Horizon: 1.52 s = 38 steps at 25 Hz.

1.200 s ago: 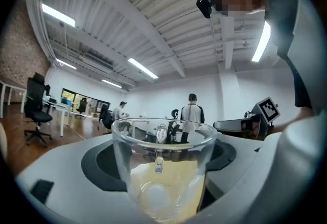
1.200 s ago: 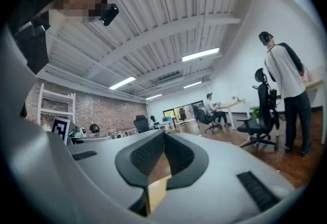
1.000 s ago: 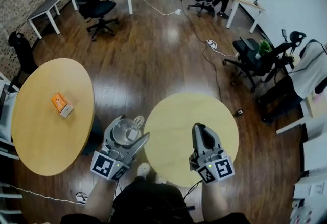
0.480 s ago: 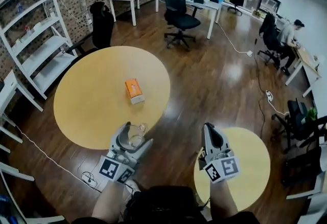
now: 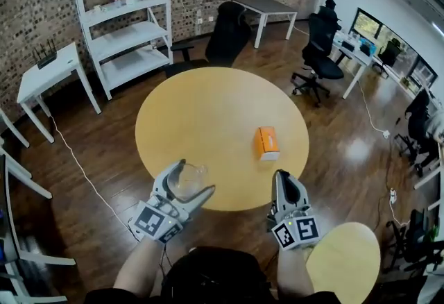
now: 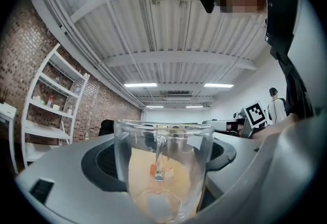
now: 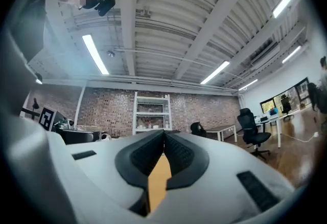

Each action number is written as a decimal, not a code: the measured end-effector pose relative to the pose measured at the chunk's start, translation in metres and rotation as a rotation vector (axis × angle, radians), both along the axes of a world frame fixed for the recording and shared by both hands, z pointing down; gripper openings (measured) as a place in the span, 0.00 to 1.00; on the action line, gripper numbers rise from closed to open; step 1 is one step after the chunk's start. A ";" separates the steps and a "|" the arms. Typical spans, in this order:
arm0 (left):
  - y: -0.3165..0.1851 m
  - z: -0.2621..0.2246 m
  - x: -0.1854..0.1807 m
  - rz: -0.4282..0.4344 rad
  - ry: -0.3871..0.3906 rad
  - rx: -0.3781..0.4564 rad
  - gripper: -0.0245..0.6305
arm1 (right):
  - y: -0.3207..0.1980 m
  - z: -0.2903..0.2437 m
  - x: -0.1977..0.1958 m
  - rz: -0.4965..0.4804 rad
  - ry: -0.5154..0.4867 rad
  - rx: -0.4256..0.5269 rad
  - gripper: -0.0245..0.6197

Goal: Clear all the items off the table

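A clear glass mug [image 5: 187, 180] sits between the jaws of my left gripper [image 5: 186, 181], held just over the near edge of the big round wooden table [image 5: 208, 122]. In the left gripper view the mug [image 6: 162, 166] fills the middle, its handle facing away, both pads against its sides. An orange box [image 5: 266, 142] lies on the table's right half, ahead of my right gripper [image 5: 283, 180]. That gripper is shut with nothing in it; the right gripper view shows its fingertips [image 7: 164, 141] pressed together.
A second, smaller round table [image 5: 347, 261] stands at the lower right. White shelving [image 5: 128, 25] and a small white desk [image 5: 48, 73] line the brick wall beyond. Office chairs [image 5: 319, 53] and a black chair [image 5: 225, 35] stand behind the big table.
The whole view has swung round: the big table with the orange box came from the left to dead ahead. Both grippers now reach its near edge, the mug still in the left one.
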<state>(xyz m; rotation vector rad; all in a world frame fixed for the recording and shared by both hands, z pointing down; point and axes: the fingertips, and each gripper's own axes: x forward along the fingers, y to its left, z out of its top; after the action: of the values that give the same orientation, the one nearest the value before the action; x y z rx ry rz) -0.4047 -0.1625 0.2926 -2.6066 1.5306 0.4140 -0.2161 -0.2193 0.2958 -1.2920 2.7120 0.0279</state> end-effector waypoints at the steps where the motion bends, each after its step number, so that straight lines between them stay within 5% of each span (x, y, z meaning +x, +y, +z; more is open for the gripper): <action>1: 0.003 -0.002 -0.020 -0.028 -0.005 0.009 0.67 | -0.002 -0.001 -0.023 -0.030 0.003 -0.003 0.05; 7: 0.012 0.006 -0.106 -0.149 0.047 -0.018 0.67 | -0.011 0.005 -0.121 -0.184 0.076 -0.023 0.05; 17: -0.029 0.023 -0.159 -0.259 0.082 -0.042 0.67 | -0.067 0.053 -0.183 -0.309 0.116 -0.129 0.05; 28: -0.188 0.095 -0.145 -0.164 0.078 -0.189 0.67 | -0.196 0.101 -0.175 -0.258 0.130 -0.254 0.05; 38: -0.287 0.184 -0.146 -0.031 0.068 -0.330 0.67 | -0.214 0.215 -0.174 -0.118 0.143 -0.531 0.05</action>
<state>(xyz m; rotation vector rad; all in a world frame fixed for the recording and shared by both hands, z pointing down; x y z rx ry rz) -0.5503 -0.4491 0.4766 -2.8307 1.7963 0.2688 -0.3903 -0.4328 0.5108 -1.2755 3.0346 -0.6794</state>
